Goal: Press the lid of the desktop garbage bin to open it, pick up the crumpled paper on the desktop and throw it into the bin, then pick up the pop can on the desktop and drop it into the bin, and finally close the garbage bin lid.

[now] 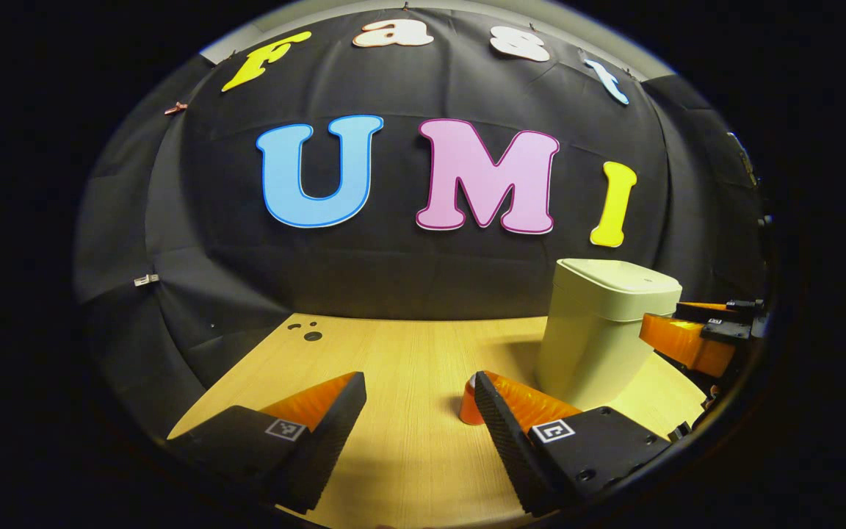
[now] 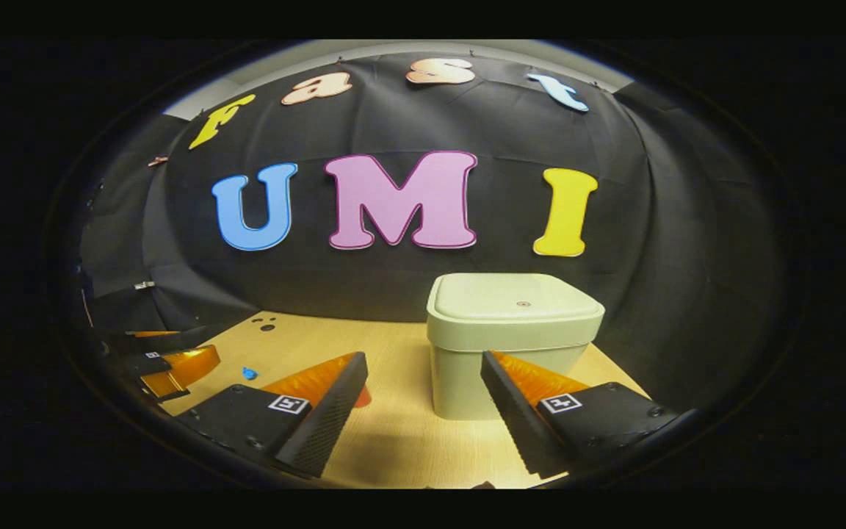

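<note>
Your left gripper (image 1: 420, 400) hangs over the wooden table (image 1: 393, 353), fingers spread wide, nothing between them. Bare wood runs ahead to the back edge under the black cloth wall (image 1: 393, 272). The pop can (image 1: 468, 404) sits just behind your right-hand finger, mostly hidden.

The garbage bin (image 1: 599, 330) stands right of centre near the back, pale, boxy, lid shut flat. Your right gripper (image 2: 423, 400) faces the bin (image 2: 511, 330) close up, fingers also apart and empty. The table's right edge falls away just past the bin.
</note>
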A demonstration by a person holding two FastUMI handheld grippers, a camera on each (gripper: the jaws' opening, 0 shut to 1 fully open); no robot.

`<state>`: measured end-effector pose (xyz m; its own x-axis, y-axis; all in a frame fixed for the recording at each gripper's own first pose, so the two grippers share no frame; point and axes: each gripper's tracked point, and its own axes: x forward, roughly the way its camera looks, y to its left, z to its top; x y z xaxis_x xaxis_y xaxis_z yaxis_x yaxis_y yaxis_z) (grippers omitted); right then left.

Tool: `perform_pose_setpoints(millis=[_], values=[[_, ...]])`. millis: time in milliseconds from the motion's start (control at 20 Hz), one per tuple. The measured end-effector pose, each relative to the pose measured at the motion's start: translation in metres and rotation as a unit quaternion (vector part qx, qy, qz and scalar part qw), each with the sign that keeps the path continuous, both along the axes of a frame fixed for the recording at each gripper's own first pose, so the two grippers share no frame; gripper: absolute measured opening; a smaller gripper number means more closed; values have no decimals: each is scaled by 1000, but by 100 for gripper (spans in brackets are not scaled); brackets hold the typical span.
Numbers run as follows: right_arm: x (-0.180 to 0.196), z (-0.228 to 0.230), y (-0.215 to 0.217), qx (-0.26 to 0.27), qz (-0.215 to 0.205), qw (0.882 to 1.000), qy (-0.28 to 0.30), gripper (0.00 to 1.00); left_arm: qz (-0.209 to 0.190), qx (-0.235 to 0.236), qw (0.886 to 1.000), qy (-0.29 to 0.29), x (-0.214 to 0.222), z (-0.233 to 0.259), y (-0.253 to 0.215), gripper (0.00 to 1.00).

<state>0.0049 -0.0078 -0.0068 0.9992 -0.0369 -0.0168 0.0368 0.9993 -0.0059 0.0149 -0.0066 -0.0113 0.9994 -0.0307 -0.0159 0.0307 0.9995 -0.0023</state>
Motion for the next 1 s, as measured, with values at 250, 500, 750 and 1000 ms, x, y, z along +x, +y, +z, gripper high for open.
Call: perform_pose_setpoints(millis=[250,500,750,1000], values=[[2,-2,1,-1,3,1000,5,98,0,2,1000,4,4,-4,3,96],[0,0,2,-7,8,1000,2,98,2,4,1000,-1,5,-2,4,96],[1,8,-2,-7,3,1000,-8,96,0,5,1000,2,4,-5,0,96],[6,22,-5,13,1,1000,-5,59,-14,12,1000,8,5,-9,-12,96]])
